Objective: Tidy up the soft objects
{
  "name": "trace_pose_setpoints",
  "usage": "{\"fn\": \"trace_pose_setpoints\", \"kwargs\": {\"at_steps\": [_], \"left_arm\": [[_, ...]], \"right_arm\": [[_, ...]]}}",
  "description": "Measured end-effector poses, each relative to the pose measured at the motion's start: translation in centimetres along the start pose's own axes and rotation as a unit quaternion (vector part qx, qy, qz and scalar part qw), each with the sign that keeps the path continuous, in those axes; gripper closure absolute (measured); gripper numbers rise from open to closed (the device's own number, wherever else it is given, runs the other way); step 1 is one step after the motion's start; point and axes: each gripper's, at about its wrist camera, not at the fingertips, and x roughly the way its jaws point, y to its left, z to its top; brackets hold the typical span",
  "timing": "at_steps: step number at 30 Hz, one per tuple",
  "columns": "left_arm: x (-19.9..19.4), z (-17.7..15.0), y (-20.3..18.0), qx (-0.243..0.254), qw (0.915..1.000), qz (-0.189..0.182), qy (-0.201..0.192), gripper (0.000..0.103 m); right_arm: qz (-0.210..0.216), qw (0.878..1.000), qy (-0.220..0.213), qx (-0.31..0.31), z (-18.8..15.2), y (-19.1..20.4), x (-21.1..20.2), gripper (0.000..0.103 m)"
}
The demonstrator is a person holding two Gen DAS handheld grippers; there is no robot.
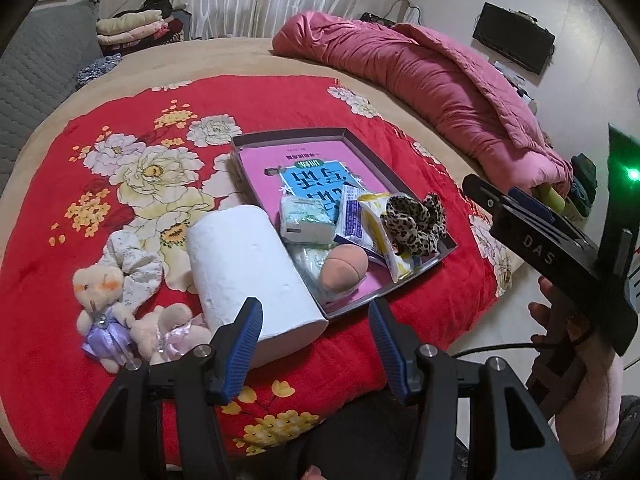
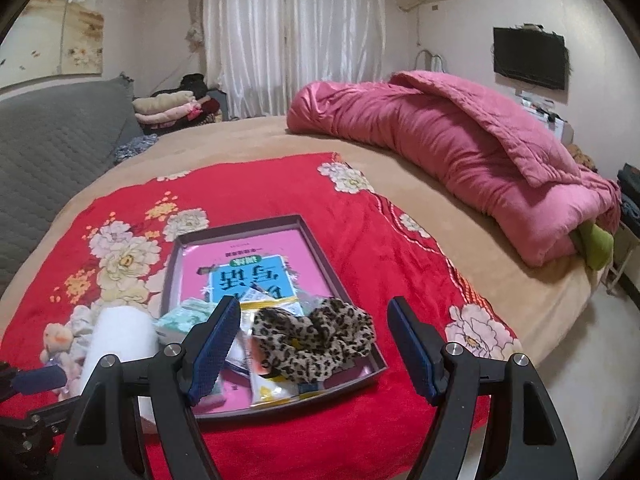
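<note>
Above the red floral blanket (image 1: pixel 280 104) we hold both grippers, left (image 1: pixel 316 332) and right (image 2: pixel 312 344), spread and empty, near the tray (image 1: pixel 400 168) holding a leopard scrunchie (image 2: pixel 316 336).

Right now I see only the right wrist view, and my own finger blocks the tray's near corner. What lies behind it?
Observer: A peach-coloured sponge lies in the tray, below a tissue pack.
Operator: What is left of the paper roll?
Observer: Two plush bears touching each other: a purple-dressed bear and a pink-dressed bear.
Operator: Is the left gripper holding anything?
Observer: No, its jaws are open and empty.
</note>
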Motion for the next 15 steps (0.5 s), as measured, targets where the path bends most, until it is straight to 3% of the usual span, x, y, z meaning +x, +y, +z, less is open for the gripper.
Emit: {"fn": "trace_pose_setpoints", "kwargs": {"at_steps": [15], "left_arm": [[-3.5,-0.6,4.6,-0.039,0.9984,0.031,-0.027,0.048]], "right_arm": [[0.091,0.994,-0.013,-0.057,0.2,7.2,-3.5,0.026]]}}
